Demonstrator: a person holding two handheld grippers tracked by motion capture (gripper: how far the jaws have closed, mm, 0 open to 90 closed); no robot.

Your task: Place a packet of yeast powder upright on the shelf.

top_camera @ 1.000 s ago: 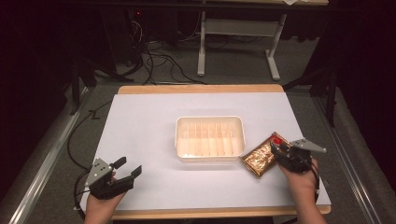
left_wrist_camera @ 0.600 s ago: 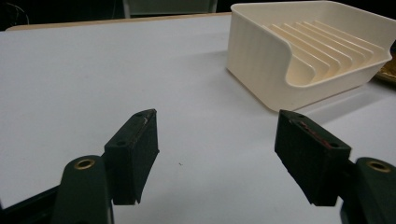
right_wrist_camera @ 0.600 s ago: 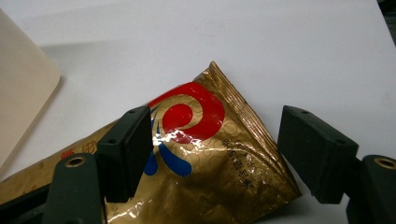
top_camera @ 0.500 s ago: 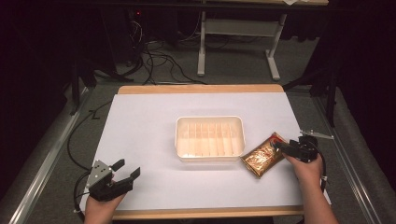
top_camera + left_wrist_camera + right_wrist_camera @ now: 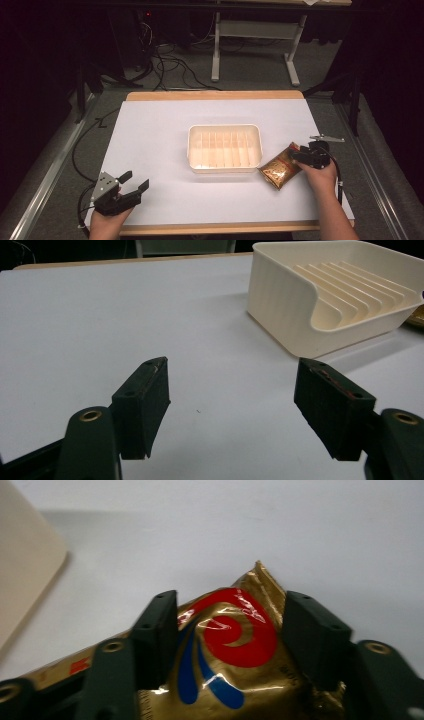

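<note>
A gold snack packet (image 5: 277,171) with a red and blue swirl lies flat on the white table cover, just right of a cream ribbed tray (image 5: 225,128). My right gripper (image 5: 299,155) is open at the packet's far right end. In the right gripper view its jaws straddle that end of the packet (image 5: 235,640), one on each side, close against the foil. My left gripper (image 5: 134,180) rests near the front left corner, open and holding nothing. In the left gripper view its gap (image 5: 232,367) frames bare table, and the tray (image 5: 280,315) stands ahead to the right.
The tray's side (image 5: 25,570) shows at the left of the right gripper view. A wooden table edge (image 5: 215,95) runs along the back. Beyond it are floor cables (image 5: 170,70) and a desk frame (image 5: 290,60). A cable (image 5: 82,150) trails off the left side.
My right gripper has turned and shifted slightly left, onto the packet's right end. The packet and tray have stayed put. The left gripper has barely moved.
</note>
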